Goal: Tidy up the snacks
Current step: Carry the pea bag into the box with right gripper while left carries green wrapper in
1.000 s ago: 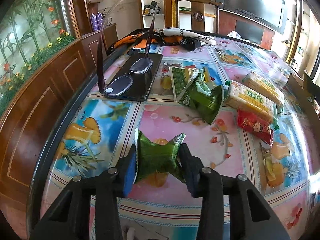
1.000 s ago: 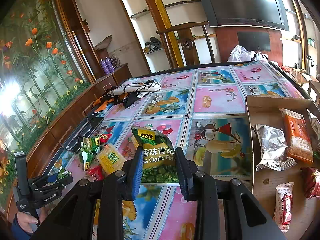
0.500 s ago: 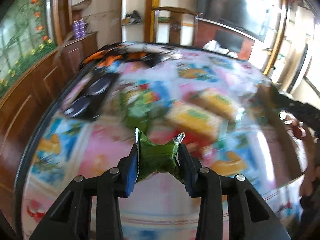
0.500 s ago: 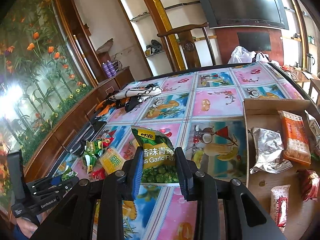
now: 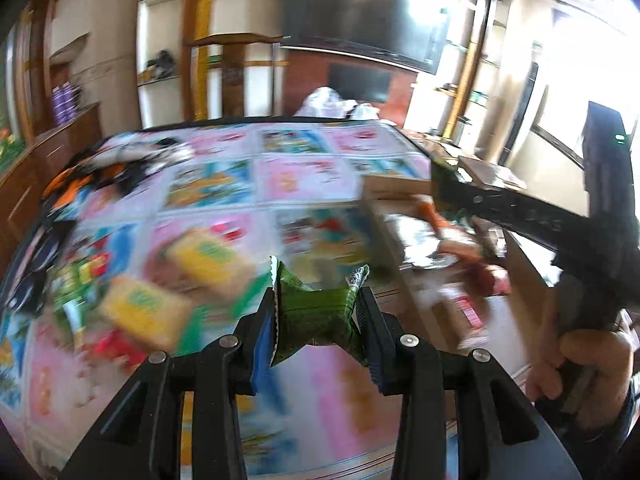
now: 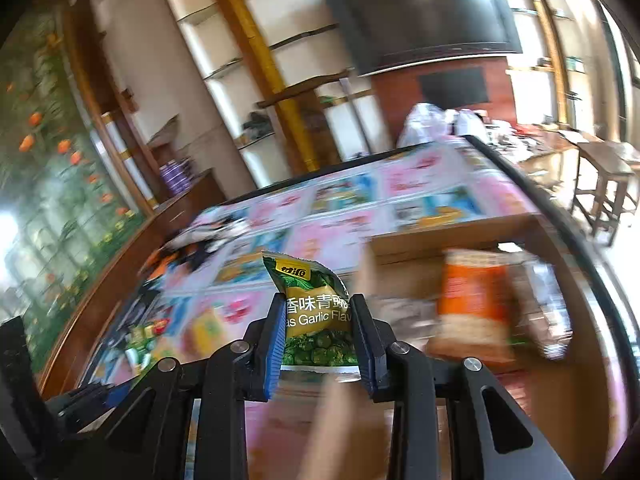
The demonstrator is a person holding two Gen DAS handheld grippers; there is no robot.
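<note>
Gripping mid-body suits these light, crinkly packets: the left gripper (image 5: 316, 312) pinches a small green pouch (image 5: 316, 312) above the table (image 5: 280, 176), the right gripper (image 6: 318, 328) clamps a garlic pea packet (image 6: 316, 308) near the cardboard box (image 6: 420, 240). Only the left view shows the person's hand (image 5: 576, 364).

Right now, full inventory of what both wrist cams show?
small snack packet: 1, green, in left gripper
pea packet: 1, green and yellow, in right gripper
cardboard box: 1, brown, right side of table, blurred snacks inside
orange packet: 1, in box
yellow packets: 2, left part of table
table: 1, pink and blue patterned cloth
television: 1, black, on wall
chair: 1, wooden, behind table
left gripper: 1, black, shut
right gripper: 1, black, shut
hand: 1, holding right gripper's handle
</note>
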